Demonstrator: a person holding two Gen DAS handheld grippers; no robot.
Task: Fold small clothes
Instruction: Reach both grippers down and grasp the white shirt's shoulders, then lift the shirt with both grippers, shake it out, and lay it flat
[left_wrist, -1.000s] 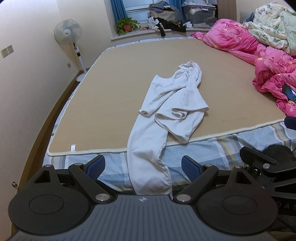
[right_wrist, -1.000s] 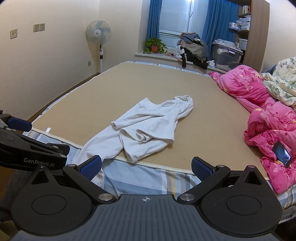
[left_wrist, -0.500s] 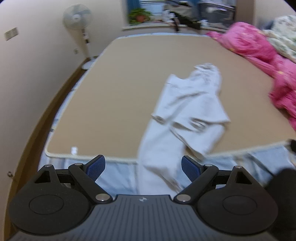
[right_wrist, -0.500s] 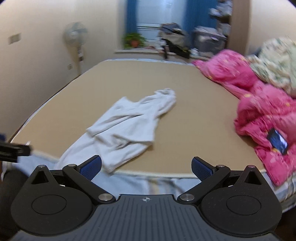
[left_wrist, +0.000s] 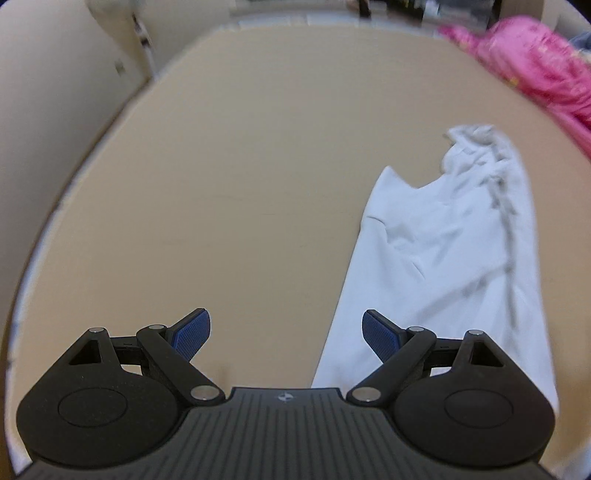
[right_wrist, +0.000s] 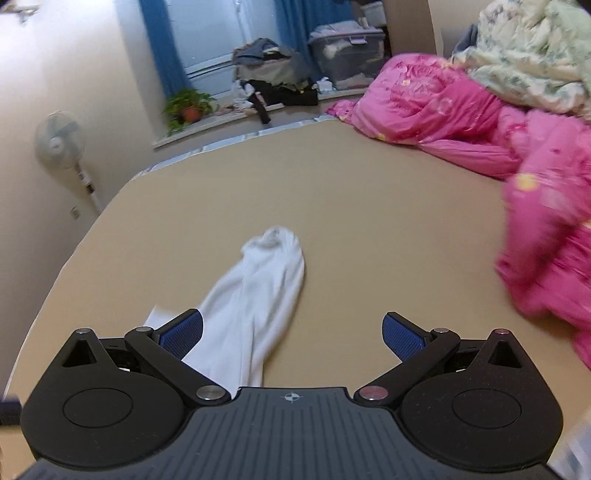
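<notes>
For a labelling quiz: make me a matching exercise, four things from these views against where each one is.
Things:
1. white garment
2. pink quilt
3. potted plant
4. standing fan

Places:
A. on the window ledge
B. on the floor by the left wall
C. bunched on the bed's right side
D. on the tan mat, ahead of the open right tongs

Pairs: 1-D, 2-C, 3-A, 4-B

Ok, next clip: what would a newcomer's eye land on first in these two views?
The crumpled white garment lying on the bare tan bed surface, off to the left gripper's right. Next, the bright pink quilt heaped along the bed's right side. Both grippers are open, the right gripper just above the cloth.
</notes>
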